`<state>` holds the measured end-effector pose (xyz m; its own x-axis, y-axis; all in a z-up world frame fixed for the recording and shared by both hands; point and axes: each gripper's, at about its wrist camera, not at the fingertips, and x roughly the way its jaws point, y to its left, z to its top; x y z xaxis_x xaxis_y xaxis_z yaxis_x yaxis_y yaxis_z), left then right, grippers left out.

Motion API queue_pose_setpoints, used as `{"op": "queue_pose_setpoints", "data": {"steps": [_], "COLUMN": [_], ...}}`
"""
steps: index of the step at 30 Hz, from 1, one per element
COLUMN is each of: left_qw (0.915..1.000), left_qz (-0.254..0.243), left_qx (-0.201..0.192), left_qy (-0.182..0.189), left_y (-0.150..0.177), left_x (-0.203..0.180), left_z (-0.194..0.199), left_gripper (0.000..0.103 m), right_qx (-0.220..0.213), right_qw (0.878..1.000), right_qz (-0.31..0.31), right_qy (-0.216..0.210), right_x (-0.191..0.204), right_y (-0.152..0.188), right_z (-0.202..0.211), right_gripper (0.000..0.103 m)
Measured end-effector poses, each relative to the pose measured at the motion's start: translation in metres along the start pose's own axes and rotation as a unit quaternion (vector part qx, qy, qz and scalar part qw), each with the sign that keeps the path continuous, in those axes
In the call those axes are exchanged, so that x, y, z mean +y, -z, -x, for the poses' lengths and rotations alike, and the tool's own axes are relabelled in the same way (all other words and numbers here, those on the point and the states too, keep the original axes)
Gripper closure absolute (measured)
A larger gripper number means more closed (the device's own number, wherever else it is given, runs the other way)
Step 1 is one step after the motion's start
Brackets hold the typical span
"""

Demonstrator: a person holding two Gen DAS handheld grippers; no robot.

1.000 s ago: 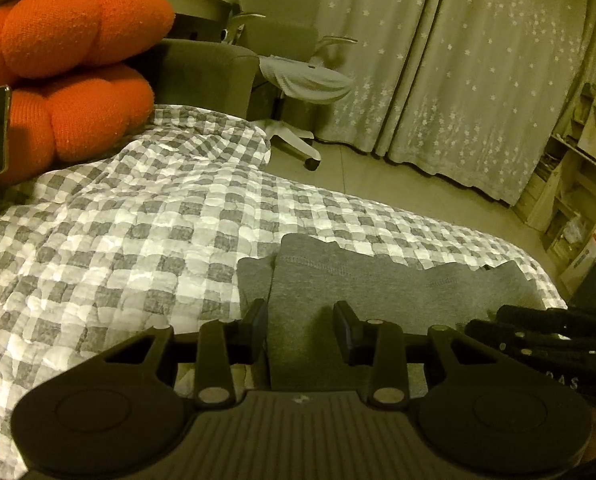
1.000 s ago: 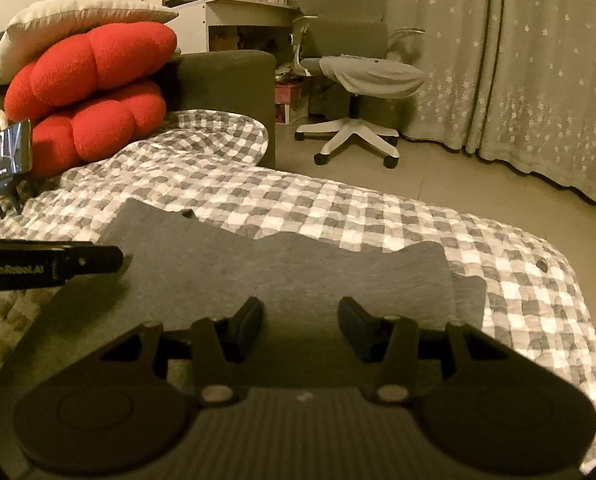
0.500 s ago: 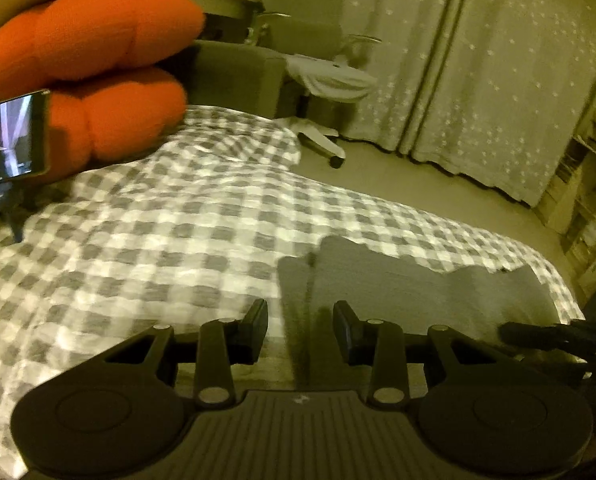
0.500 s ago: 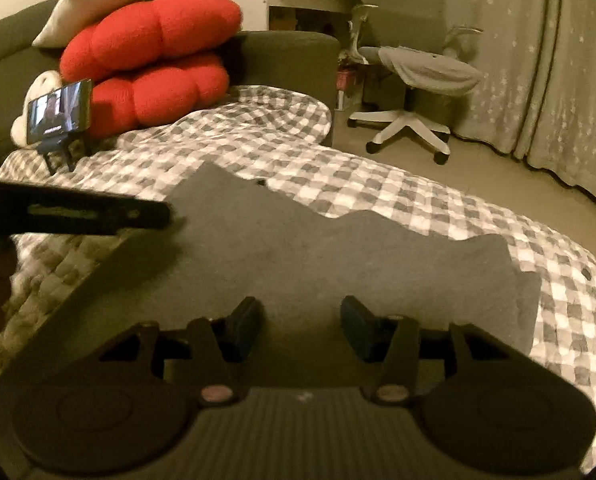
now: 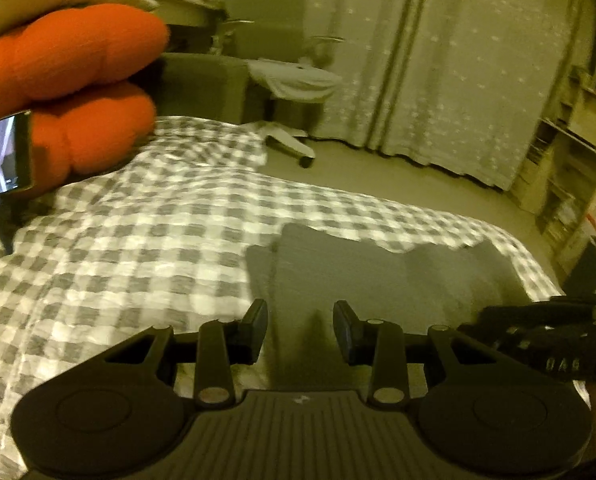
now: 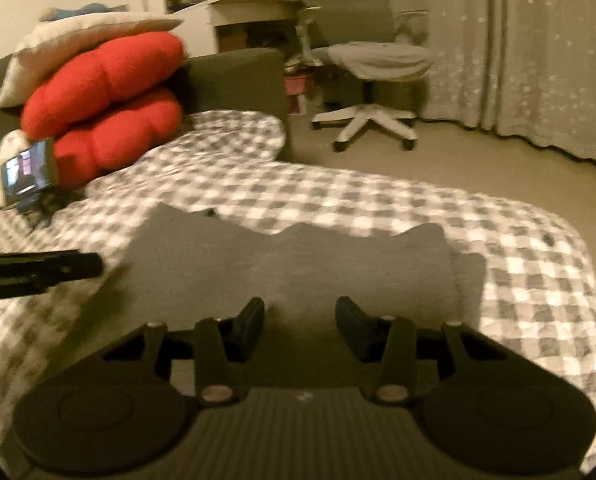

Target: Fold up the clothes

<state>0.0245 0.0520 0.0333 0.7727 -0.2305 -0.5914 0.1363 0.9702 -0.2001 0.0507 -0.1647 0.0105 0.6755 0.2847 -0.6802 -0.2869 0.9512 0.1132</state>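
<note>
A grey garment (image 5: 377, 276) lies flat and folded on the checked bedspread (image 5: 158, 240). My left gripper (image 5: 299, 328) hovers over its left edge, open, with only cloth lying below the gap. My right gripper (image 6: 299, 326) hangs above the near middle of the grey garment (image 6: 317, 264). Its jaws are closing, with nothing pinched between them. The left gripper's finger (image 6: 38, 270) pokes in at the left of the right wrist view. The right gripper (image 5: 537, 328) shows at the right edge of the left wrist view.
Red cushions (image 6: 106, 104) and a pale pillow (image 6: 78, 40) pile up at the bed's head. A phone on a stand (image 6: 26, 172) is propped in front of them. Beyond the bed's far edge are an office chair (image 6: 373, 64), curtains (image 6: 537, 60) and shelves (image 5: 569, 168).
Both grippers have drawn back a little from the garment, which now sits lower and smaller in each view. The left view has swung toward the cushions and phone.
</note>
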Motion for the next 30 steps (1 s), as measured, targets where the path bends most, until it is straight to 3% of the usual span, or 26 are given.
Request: {"op": "queue_pose_setpoints", "data": {"steps": [9, 12, 16, 23, 27, 30], "left_qw": [0.9986, 0.9986, 0.9992, 0.9990, 0.9996, 0.9997], "left_qz": [-0.009, -0.008, -0.005, 0.000, 0.001, -0.012], "left_qx": [0.049, 0.045, 0.033, 0.029, 0.028, 0.022], "left_qy": [-0.018, -0.025, -0.023, -0.034, -0.008, 0.007], "left_y": [0.011, 0.010, 0.007, 0.005, 0.008, 0.014], "left_x": [-0.006, -0.005, -0.004, 0.001, -0.007, -0.019], "left_z": [-0.017, -0.018, -0.009, -0.007, 0.005, 0.017], "left_gripper": [0.066, 0.063, 0.063, 0.063, 0.063, 0.063], "right_qx": [0.043, 0.047, 0.045, 0.034, 0.018, 0.020], "right_qw": [0.991, 0.992, 0.996, 0.999, 0.999, 1.000], "right_qz": [0.095, 0.089, 0.059, 0.033, 0.027, 0.014], "right_qy": [-0.079, -0.074, -0.054, -0.009, 0.013, -0.002], "right_x": [0.038, 0.037, 0.023, 0.005, 0.003, 0.002], "right_y": [0.021, 0.020, 0.017, 0.018, 0.018, 0.021], "right_z": [0.020, 0.015, 0.011, 0.014, 0.024, 0.030], "right_gripper": [0.061, 0.061, 0.076, 0.076, 0.072, 0.072]}}
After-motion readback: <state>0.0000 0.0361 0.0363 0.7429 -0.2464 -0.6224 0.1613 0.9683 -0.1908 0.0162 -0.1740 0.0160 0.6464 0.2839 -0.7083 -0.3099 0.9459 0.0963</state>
